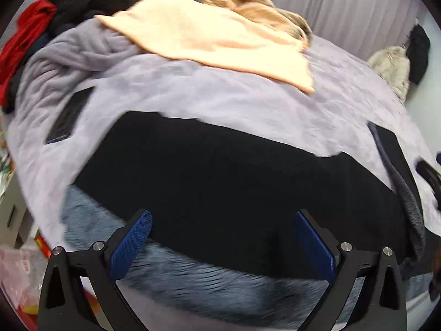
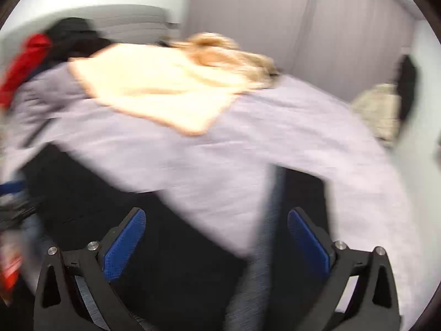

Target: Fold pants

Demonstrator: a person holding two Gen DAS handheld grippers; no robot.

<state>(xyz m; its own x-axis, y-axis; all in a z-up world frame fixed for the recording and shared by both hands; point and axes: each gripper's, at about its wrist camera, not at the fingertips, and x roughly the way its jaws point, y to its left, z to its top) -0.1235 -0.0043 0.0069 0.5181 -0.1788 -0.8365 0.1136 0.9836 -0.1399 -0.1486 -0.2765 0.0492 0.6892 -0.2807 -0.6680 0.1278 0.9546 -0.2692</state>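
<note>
Blue ribbed pads of the left gripper (image 1: pixel 223 229) stand spread wide, holding nothing, just above the near edge of the black pants (image 1: pixel 220 184). These lie flat on a lilac fleece blanket (image 1: pixel 220 96), long axis running left to right across the view; a grey fleecy lining shows along their right end, which is cut off by the frame. Beyond lie a peach towel (image 1: pixel 209 35) and a red garment (image 1: pixel 24 44) at far left. From the right wrist, heavily blurred, the right gripper (image 2: pixel 216 227) is likewise spread and empty over the pants (image 2: pixel 154 237); their outline is hard to make out.
</note>
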